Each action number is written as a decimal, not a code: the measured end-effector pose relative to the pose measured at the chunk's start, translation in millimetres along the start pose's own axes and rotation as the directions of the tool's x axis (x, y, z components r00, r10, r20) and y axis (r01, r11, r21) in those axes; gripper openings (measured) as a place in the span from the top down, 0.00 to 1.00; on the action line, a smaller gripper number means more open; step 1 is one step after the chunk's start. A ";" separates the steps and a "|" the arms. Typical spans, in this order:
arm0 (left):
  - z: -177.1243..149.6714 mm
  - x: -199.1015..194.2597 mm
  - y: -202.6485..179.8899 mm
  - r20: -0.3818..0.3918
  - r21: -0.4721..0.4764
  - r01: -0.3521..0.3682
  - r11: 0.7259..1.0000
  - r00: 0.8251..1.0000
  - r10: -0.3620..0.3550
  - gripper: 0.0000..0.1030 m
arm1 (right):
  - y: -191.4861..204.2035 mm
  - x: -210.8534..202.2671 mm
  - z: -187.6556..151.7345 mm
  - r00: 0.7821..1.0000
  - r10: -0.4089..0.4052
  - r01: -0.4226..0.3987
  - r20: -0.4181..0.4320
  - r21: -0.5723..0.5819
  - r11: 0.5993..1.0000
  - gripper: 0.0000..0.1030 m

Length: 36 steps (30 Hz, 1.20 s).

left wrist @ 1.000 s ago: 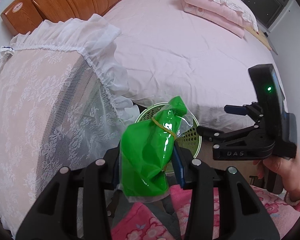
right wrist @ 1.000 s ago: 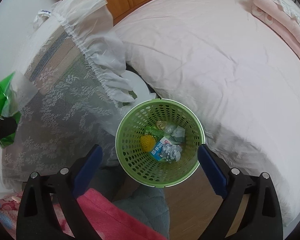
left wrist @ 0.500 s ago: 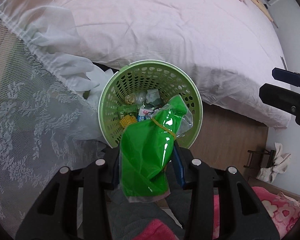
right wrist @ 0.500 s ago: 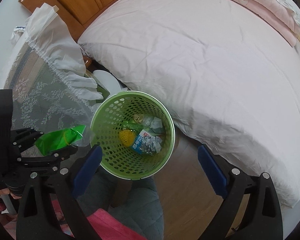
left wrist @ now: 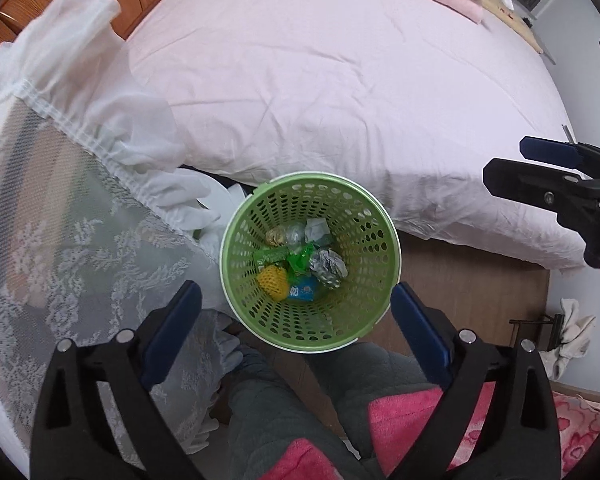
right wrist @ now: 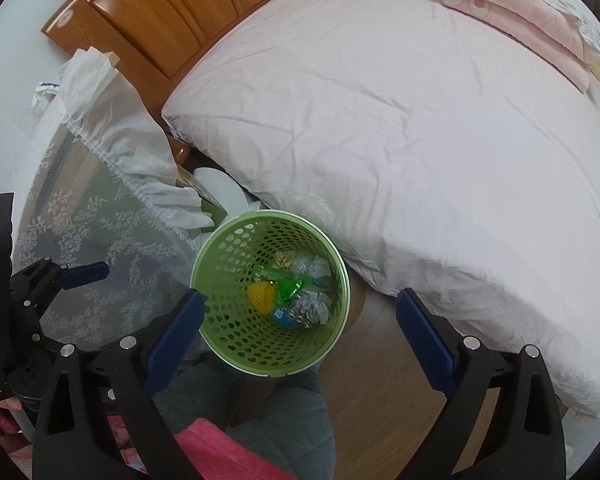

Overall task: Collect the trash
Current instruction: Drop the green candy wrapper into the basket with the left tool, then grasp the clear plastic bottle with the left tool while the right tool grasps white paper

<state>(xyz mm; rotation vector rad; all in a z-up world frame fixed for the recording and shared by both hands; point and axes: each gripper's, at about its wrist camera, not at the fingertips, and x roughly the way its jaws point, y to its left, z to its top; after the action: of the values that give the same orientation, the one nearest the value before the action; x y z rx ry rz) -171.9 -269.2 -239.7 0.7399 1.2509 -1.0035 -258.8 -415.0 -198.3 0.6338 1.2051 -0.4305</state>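
One green bin (left wrist: pixel 236 256) stands on the wood floor (left wrist: pixel 472 292) between the bed (left wrist: pixel 340 80) and a lace-covered table (left wrist: pixel 60 240). Two grippers are in view. The left gripper (left wrist: pixel 296 320) hangs over the bin with its two blue pads (left wrist: pixel 172 332) wide apart and nothing between them. The right gripper (right wrist: pixel 300 328) also looks down into the bin, its fingers spread and empty too.

Inside the bin lie about six pieces of trash: one green wrapper (left wrist: pixel 286 255), one yellow foam net (left wrist: pixel 273 281), one crumpled foil ball (left wrist: pixel 329 268), one blue packet (left wrist: pixel 302 292), one gold wrapper (left wrist: pixel 275 236) and one white crumpled paper (left wrist: pixel 317 229). On the bed sits one folded pink blanket (right wrist: pixel 516 12), with one wooden headboard (right wrist: pixel 160 12) behind.

Half a second ago the left gripper was clamped on a green bag held above the bin's rim. Now its fingers have opened and the bag is gone from them; a green wrapper lies in the bin among the other pieces. The right gripper was open then and remains so.

The green wrapper lies flat near the bin's middle, its long axis running left to right in the left view, one end toward the table side, the crumpled end toward the foil ball.
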 end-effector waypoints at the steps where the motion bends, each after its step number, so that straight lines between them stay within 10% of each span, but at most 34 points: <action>1: 0.8 -9.9 3.3 0.023 -0.007 -0.013 1.000 1.000 0.014 0.10 | 3.5 -4.8 5.5 1.000 0.009 -0.009 0.017 -0.015 1.000 0.07; 8: 4.4 -88.7 47.4 0.199 -0.139 -0.092 0.986 0.973 0.119 0.08 | 45.9 -43.2 47.6 0.985 0.109 -0.088 0.134 -0.156 0.984 0.07; 15: -8.4 -156.0 111.3 0.307 -0.307 -0.180 0.934 0.911 0.276 0.08 | 121.3 -71.4 84.6 0.956 0.225 -0.155 0.189 -0.325 0.933 0.02; 23: -36.0 -190.9 221.2 0.287 -0.493 -0.218 0.842 0.873 0.394 0.08 | 218.7 -65.0 123.2 0.932 0.322 -0.218 0.170 -0.448 0.867 0.02; 36: -43.7 -172.7 409.4 0.222 -0.589 -0.244 0.770 0.868 0.444 0.07 | 396.3 23.1 204.3 0.945 0.326 -0.230 0.024 -0.659 0.716 0.02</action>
<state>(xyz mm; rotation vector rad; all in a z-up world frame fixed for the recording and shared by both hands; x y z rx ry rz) 180.8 -29.4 -107.5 0.3013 0.9609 -0.3987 141.2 -250.3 -87.7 0.1611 1.0099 0.2139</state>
